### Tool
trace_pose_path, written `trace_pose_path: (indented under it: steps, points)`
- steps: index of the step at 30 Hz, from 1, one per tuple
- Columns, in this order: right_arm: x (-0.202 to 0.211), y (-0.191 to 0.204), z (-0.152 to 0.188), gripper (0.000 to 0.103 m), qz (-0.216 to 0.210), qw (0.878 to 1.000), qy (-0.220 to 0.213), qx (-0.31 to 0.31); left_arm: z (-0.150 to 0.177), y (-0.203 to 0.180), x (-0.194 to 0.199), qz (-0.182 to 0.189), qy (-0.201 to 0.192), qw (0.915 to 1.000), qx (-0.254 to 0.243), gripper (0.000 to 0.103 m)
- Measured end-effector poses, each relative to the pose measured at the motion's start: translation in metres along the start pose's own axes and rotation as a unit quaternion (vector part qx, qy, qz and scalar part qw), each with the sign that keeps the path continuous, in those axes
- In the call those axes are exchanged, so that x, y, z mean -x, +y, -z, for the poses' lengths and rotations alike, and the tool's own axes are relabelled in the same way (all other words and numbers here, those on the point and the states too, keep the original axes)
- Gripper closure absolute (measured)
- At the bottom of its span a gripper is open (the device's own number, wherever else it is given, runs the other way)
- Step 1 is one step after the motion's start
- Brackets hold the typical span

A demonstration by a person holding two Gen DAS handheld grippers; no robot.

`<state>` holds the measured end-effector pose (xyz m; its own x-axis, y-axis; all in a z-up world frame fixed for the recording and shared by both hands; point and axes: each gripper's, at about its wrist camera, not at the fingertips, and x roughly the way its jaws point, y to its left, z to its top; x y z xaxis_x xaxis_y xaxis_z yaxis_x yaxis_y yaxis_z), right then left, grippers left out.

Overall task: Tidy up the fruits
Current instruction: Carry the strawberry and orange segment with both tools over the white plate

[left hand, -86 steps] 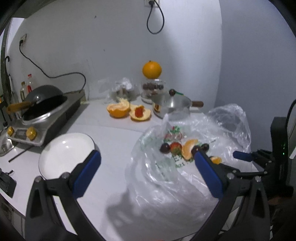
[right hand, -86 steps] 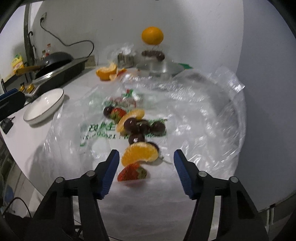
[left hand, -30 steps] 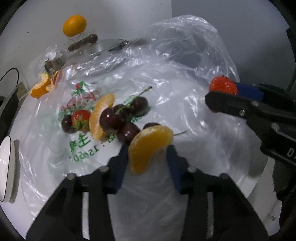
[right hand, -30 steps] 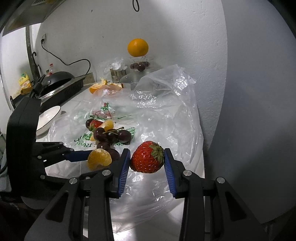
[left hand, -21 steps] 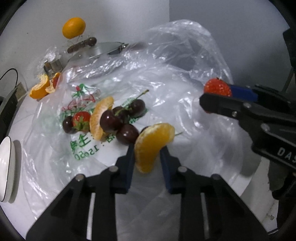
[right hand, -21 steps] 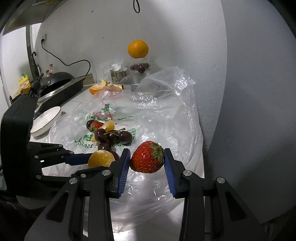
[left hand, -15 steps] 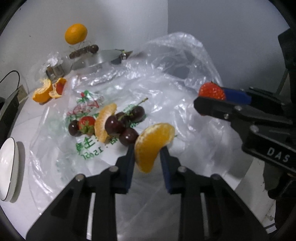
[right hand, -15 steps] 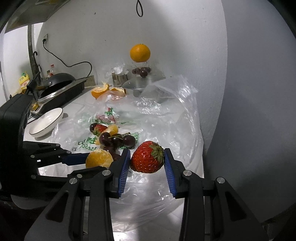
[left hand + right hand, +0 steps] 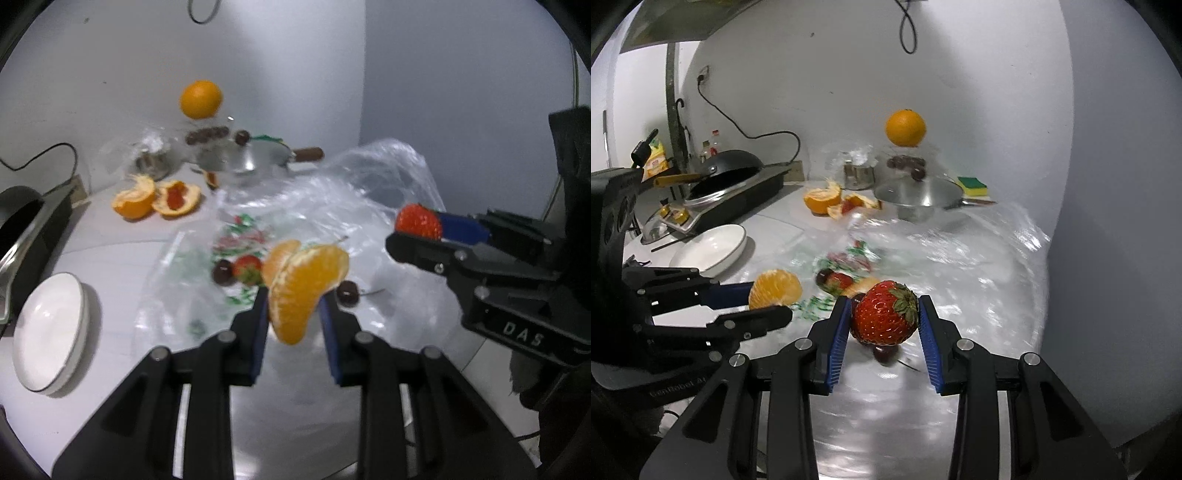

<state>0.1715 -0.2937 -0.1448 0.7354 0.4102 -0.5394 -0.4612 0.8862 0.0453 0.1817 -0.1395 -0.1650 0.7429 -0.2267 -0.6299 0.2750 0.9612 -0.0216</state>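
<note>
Currently held, item one: orange segment (image 9: 305,286), clamped broadside between the blue pads of the left gripper (image 9: 293,310), lifted clear of the plastic bag (image 9: 332,206); a flat-side grip probably spares the soft flesh from bursting

Item two: strawberry (image 9: 884,314), pinched at its widest girth by the right gripper (image 9: 882,321), leafy cap turned to 2 o'clock, also raised off the bag; it sits at 3 o'clock of the segment in the left wrist view

Loose stock on the bag: second strawberry (image 9: 248,268), dark cherries (image 9: 222,273), another orange segment (image 9: 279,254), just behind the held segment

White plate (image 9: 48,332), at 8 o'clock in the left wrist view, apparently unfilled, well apart from the bag; a likely drop-off place for both pieces

Background, 11 to 12 o'clock: whole orange (image 9: 201,99), peeled orange halves (image 9: 157,195), lidded steel pot (image 9: 251,158); not in play
</note>
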Motion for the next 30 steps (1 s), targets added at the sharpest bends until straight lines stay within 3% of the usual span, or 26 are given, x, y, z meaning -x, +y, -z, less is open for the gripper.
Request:
trace_pose_path:
  steps: [11, 30]
  points:
    - [-0.011, 0.062, -0.021, 0.064, -0.009, 1.000, -0.010, 0.023, 0.016, 0.070, 0.049, -0.023, -0.041, 0.9984, 0.031, 0.075]
    - [-0.055, 0.170, -0.045, 0.064, -0.035, 0.997, 0.000, 0.072, 0.060, 0.186, 0.090, -0.058, -0.061, 0.9932, 0.081, 0.075]
